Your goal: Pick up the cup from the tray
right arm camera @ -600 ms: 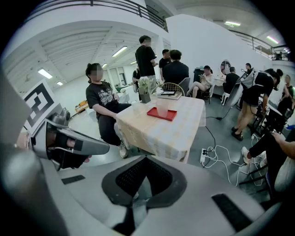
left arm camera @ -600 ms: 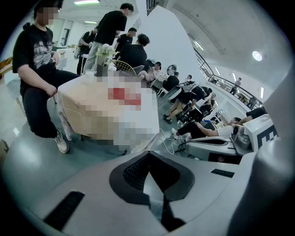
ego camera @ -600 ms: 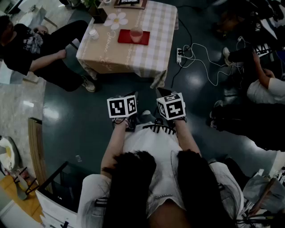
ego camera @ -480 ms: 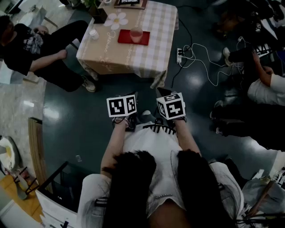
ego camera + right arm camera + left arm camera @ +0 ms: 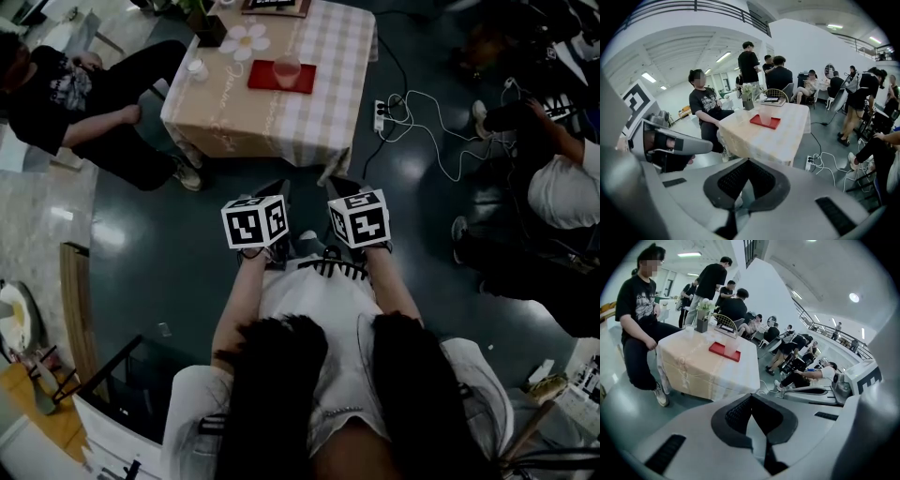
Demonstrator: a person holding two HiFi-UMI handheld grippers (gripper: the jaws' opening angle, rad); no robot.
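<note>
You hold both grippers low in front of you, side by side and apart, well short of the bench [image 5: 239,127]. The left gripper [image 5: 751,397] has its jaws closed tip to tip with nothing between them. The right gripper [image 5: 747,161] is the same: jaws pressed together and empty.

The cup [image 5: 287,71] stands upright on the red tray [image 5: 265,81], and the tray lies flat on the bench's checked cloth. Both are far ahead of your jaws, out past a stretch of dark floor. In the left gripper view the cup sits ahead of the closed tips and slightly to their left. In the right gripper view it sits ahead and slightly to their right. Neither pair of jaws touches the cup, the tray or the bench.

Beyond the tray, further from your jaws, a dark pot of flowers [image 5: 748,101] stands on the bench beside a daisy-shaped mat [image 5: 246,39]. A small white cup [image 5: 197,69] stands near the bench's left edge, left of the tray. A seated person in black [image 5: 84,103] is left of the bench. On the floor ahead and right of your right jaws lie a power strip [image 5: 378,116] and loose white cables [image 5: 427,122].
</note>
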